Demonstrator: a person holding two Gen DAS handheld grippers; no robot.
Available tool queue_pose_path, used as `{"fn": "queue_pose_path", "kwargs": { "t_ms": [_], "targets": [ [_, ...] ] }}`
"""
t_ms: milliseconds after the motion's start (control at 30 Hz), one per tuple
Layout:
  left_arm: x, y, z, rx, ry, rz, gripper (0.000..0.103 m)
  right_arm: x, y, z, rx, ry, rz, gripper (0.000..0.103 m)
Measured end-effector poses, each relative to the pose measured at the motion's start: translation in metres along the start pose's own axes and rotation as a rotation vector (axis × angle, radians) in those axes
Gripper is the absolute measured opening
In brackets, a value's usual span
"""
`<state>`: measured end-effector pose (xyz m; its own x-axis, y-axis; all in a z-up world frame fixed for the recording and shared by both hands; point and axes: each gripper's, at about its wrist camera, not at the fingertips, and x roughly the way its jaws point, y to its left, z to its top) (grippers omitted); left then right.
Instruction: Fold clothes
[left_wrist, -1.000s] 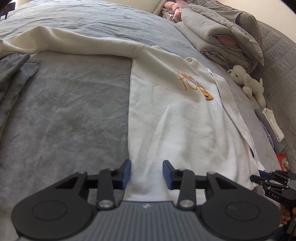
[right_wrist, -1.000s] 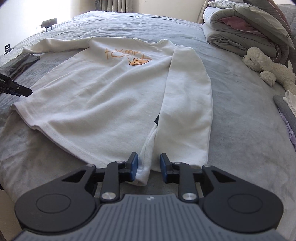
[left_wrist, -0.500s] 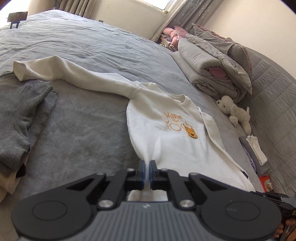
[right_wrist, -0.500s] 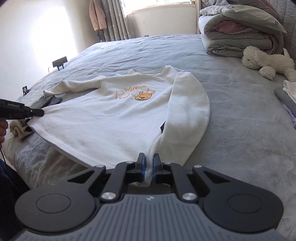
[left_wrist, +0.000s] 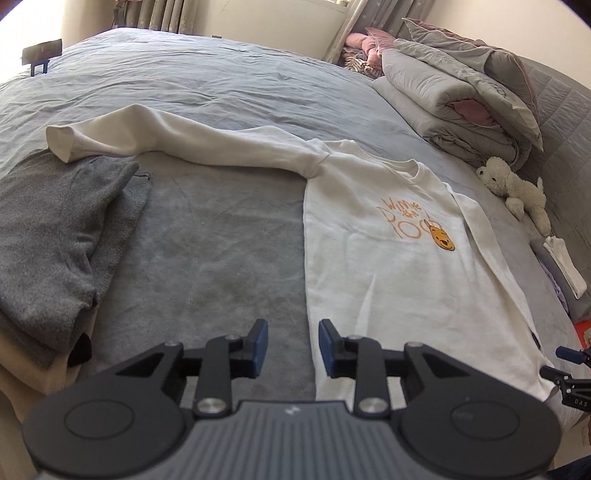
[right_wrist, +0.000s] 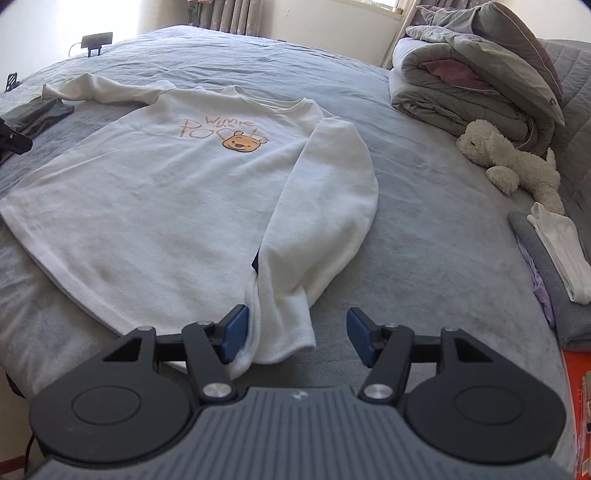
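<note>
A white long-sleeved sweatshirt (left_wrist: 388, 273) with an orange bear print lies face up on the grey bed; it also shows in the right wrist view (right_wrist: 155, 206). One sleeve (left_wrist: 177, 138) stretches out to the far left. The other sleeve (right_wrist: 328, 214) lies folded down along the body's right side. My left gripper (left_wrist: 290, 343) is open and empty over the hem's left corner. My right gripper (right_wrist: 295, 332) is open and empty over the folded sleeve's cuff.
A grey folded garment (left_wrist: 48, 236) lies at the left edge of the bed. Rolled grey quilts (right_wrist: 476, 74), a white plush toy (right_wrist: 513, 158) and a small stack of folded clothes (right_wrist: 554, 258) sit on the right. Bed edge is just below the hem.
Both grippers were shut on the sweatshirt's hem half a second ago and have opened and let it go. The shirt now lies flat on the bed.
</note>
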<state>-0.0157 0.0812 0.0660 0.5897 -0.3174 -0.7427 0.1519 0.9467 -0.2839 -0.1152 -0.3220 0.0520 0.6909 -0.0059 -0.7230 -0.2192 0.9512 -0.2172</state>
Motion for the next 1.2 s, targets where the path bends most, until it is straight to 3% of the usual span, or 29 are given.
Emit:
{"fn": "queue_pose_path", "kwargs": {
  "t_ms": [33, 100, 133, 200, 333, 700, 833, 1033, 1200],
  "targets": [
    [0.002, -0.002, -0.001, 0.006, 0.001, 0.003, 0.031, 0.002, 0.002, 0.0, -0.014, 0.004, -0.003, 0.061],
    [0.005, -0.006, -0.002, 0.029, -0.001, 0.014, 0.031, 0.005, 0.006, 0.0, -0.041, 0.013, -0.01, 0.044],
    [0.006, -0.01, -0.002, 0.047, -0.003, 0.021, 0.031, 0.007, 0.008, 0.0, -0.055, 0.017, -0.014, 0.017],
    [0.008, -0.016, -0.002, 0.08, -0.013, 0.032, 0.031, 0.011, 0.012, 0.0, -0.082, 0.025, -0.02, 0.011],
    [0.008, -0.021, -0.001, 0.107, -0.03, 0.035, 0.031, 0.007, 0.003, 0.002, -0.024, 0.018, 0.0, 0.01],
    [0.022, -0.036, -0.009, 0.17, 0.016, 0.024, 0.031, -0.006, -0.027, 0.008, 0.18, -0.01, 0.067, 0.012],
    [0.031, -0.042, -0.015, 0.195, 0.058, 0.028, 0.032, 0.001, -0.019, -0.001, 0.087, 0.036, 0.011, 0.017],
    [0.033, -0.05, -0.022, 0.251, 0.074, 0.03, 0.035, -0.004, -0.041, -0.01, 0.111, 0.042, -0.076, 0.022],
    [0.034, -0.051, -0.023, 0.255, 0.081, 0.034, 0.035, -0.004, -0.034, -0.011, 0.075, 0.034, -0.058, 0.022]
  ]
}}
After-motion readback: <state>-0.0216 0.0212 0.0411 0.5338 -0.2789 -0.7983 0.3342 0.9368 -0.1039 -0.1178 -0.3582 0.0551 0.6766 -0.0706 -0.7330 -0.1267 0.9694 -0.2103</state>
